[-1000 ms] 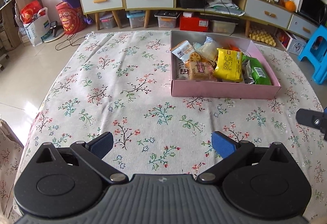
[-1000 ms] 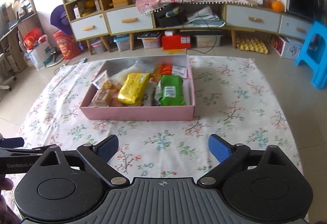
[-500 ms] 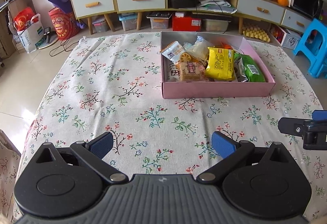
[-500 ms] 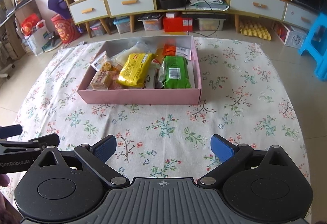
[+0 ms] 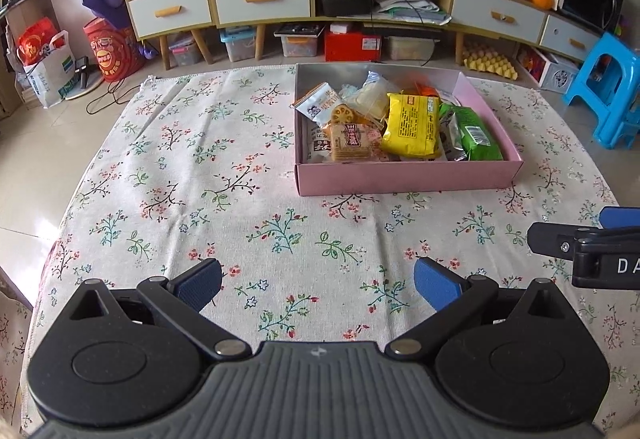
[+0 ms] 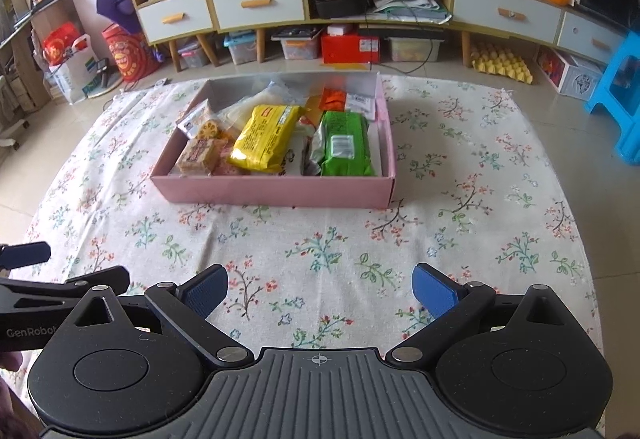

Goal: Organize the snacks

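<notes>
White "GenRobot" lettering on left claw (image 6: 24,271), both it and right claw (image 6: 320,289) spread, empty.

A shallow pink cardboard box (image 6: 276,191) sits on the floral cloth, open-topped and packed with snacks: a yellow packet (image 6: 266,137) lying flat mid-box, a green packet (image 6: 346,145) beside it, and a clear biscuit pack (image 6: 198,155) at the left.
</notes>
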`<act>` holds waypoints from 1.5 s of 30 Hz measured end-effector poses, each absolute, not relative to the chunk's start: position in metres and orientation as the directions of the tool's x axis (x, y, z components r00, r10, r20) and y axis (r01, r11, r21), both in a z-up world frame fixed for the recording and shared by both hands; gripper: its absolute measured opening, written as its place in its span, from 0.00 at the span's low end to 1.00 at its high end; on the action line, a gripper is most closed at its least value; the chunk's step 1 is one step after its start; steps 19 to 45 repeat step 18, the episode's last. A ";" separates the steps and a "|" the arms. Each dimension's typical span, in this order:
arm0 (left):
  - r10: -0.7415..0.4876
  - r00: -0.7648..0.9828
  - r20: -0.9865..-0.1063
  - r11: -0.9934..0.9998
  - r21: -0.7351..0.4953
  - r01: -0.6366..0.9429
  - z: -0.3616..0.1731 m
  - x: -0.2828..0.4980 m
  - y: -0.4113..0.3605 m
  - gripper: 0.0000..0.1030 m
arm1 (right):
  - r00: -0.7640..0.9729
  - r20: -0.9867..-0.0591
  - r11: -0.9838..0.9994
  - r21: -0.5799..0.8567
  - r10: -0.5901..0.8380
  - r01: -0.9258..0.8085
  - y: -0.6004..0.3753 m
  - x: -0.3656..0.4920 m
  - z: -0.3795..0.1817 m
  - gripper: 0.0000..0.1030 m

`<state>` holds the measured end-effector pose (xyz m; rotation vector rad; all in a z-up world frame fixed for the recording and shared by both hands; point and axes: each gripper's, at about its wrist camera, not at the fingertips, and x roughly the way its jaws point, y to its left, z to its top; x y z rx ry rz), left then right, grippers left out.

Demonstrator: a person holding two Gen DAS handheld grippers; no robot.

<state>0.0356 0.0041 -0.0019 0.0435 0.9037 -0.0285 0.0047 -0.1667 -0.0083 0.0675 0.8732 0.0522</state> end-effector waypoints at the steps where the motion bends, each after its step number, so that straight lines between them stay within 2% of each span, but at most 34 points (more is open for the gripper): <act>1: -0.007 0.620 -0.785 0.999 0.025 0.042 -0.002 0.036 0.004 1.00 | 0.646 -0.760 0.997 0.076 0.070 -0.019 -0.166 0.004 -0.007 0.97; 45: -0.014 0.625 -0.780 0.999 0.019 0.047 0.001 0.036 0.003 0.99 | 0.640 -0.764 0.997 0.061 0.079 -0.051 -0.156 0.007 -0.009 0.97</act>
